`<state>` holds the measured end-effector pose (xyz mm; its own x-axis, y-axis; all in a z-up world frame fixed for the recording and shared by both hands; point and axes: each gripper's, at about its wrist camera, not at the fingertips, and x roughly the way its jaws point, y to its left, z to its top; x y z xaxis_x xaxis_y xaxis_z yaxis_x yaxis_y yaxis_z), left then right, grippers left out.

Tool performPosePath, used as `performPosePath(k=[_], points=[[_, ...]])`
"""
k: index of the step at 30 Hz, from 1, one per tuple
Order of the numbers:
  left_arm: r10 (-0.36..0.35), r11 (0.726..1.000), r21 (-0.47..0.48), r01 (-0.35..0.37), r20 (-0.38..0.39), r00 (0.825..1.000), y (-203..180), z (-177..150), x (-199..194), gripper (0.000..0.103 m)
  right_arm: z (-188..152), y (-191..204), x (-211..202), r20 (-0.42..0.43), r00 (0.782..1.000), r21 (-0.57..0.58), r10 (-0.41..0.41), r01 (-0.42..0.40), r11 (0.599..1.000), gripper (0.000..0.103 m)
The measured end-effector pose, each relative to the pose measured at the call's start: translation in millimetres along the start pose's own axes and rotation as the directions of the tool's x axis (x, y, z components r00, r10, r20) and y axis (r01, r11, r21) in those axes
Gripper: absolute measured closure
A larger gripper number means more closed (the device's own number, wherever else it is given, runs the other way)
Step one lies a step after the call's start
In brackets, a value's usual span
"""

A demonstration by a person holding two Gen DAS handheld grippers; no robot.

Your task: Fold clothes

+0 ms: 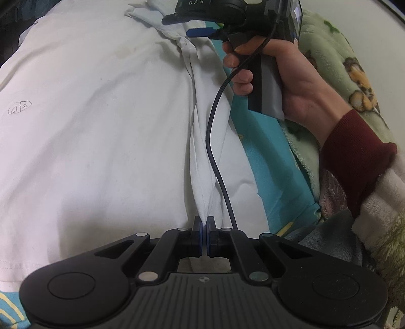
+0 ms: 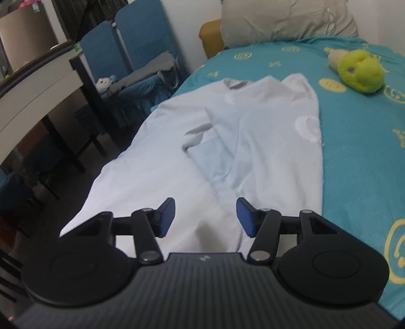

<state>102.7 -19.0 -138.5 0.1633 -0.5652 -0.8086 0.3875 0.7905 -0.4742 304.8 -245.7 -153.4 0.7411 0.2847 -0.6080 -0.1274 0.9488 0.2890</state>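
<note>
Left claw (image 1: 204, 236) pinched tight on a fold of the white shirt (image 1: 101, 126), which is spread on the teal bed (image 2: 354, 151). Right claw (image 2: 205, 216) spread wide above shirt, holding nothing.

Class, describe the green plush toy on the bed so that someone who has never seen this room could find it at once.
Start at the bed with the turquoise sheet printed with yellow smiley faces. Past the white shirt spread on it, towards the grey pillow, lies the green plush toy. It is the only round, lime-green, fuzzy thing there, resting directly on the sheet.
</note>
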Motion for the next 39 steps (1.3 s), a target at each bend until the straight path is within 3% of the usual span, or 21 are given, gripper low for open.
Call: performPosePath(k=[5, 6, 7, 9, 11, 14, 17, 20, 22, 25, 27, 28, 29, 30, 31, 33, 37, 39], points=[[-0.001, 1.0, -0.012, 0.0, -0.009, 1.0, 2, 1, 7, 0.1, -2, 13, 26, -0.019, 0.997, -0.163, -0.076, 0.072, 0.984, 0.055], [0.001, 1.0, -0.013, -0.001, -0.01, 1.0, 2, 1, 8, 0.1, -5, 14, 32, -0.03, 0.994, -0.189, -0.106, 0.098, 0.977, 0.066], [0.002, 1.0, -0.011, -0.002, -0.008, 1.0, 2, 1, 7, 0.1, -8, 15, 38, -0.042, 0.99, -0.213, -0.137, 0.125, 0.969, 0.084], [-0.004, 1.0, -0.002, 0.004, -0.002, 1.0, 1, 0, 5, 0.1, -11, 16, 44, -0.044, 0.985, -0.24, -0.169, 0.154, 0.959, 0.092], [-0.016, 1.0, 0.014, 0.016, 0.008, 1.0, -2, -1, 1, 0.1, -5, 13, 37, -0.021, 0.993, -0.188, -0.119, 0.113, 0.976, 0.094], [-0.056, 0.998, 0.041, 0.054, 0.035, 0.998, -7, -6, -10, 0.1, 14, 1, 15, 0.064, 0.998, 0.001, 0.012, -0.012, 1.0, 0.095], [-0.049, 0.998, 0.034, 0.048, 0.048, 0.998, -6, -9, -19, 0.1, 24, -12, 9, 0.107, 0.99, 0.163, 0.09, -0.107, 0.981, 0.095], [-0.021, 1.0, 0.008, 0.021, 0.03, 0.999, -1, -11, -19, 0.1, 22, -17, 23, 0.084, 0.991, 0.214, 0.104, -0.119, 0.97, 0.095], [0.013, 1.0, 0.004, -0.013, 0.01, 1.0, 2, -11, -15, 0.1, 16, -14, 38, 0.033, 0.997, 0.195, 0.072, -0.077, 0.978, 0.094], [0.064, 0.998, 0.0, -0.064, -0.017, 0.998, 4, -9, -9, 0.098, 9, -7, 54, -0.031, 0.999, 0.121, 0.009, -0.005, 0.993, 0.092], [0.075, 0.997, -0.008, -0.075, -0.005, 0.997, 6, -5, -13, 0.085, 10, -3, 50, -0.03, 1.0, 0.087, 0.002, 0.0, 0.996, 0.084], [0.082, 0.997, -0.006, -0.082, 0.01, 0.997, 5, -4, -16, 0.08, 12, -1, 43, -0.014, 1.0, 0.081, 0.009, -0.008, 0.997, 0.065], [0.092, 0.996, 0.0, -0.092, 0.025, 0.995, 4, -3, -18, 0.068, 14, 1, 37, 0.001, 1.0, 0.075, 0.015, -0.016, 0.997, 0.053], [0.1, 0.995, 0.008, -0.1, 0.042, 0.994, 3, -2, -21, 0.058, 15, 2, 30, 0.017, 1.0, 0.069, 0.022, -0.023, 0.997, 0.031], [0.106, 0.994, 0.017, -0.107, 0.059, 0.993, 1, -1, -25, 0.054, 17, 4, 20, 0.051, 0.998, 0.067, 0.026, -0.029, 0.997, 0.024], [0.128, 0.99, 0.039, -0.132, 0.103, 0.986, -3, -1, -33, 0.043, 21, 10, -1, 0.094, 0.995, 0.052, 0.016, -0.021, 0.998, 0.023], [0.161, 0.978, 0.089, -0.188, 0.249, 0.955, -16, -7, -55, 0.035, 23, 20, -46, 0.143, 0.989, 0.041, -0.034, 0.028, 0.999, 0.023], [0.162, 0.972, 0.113, -0.208, 0.324, 0.932, -25, -11, -68, 0.02, 21, 20, -68, 0.156, 0.986, 0.061, -0.066, 0.057, 0.997, 0.023]])
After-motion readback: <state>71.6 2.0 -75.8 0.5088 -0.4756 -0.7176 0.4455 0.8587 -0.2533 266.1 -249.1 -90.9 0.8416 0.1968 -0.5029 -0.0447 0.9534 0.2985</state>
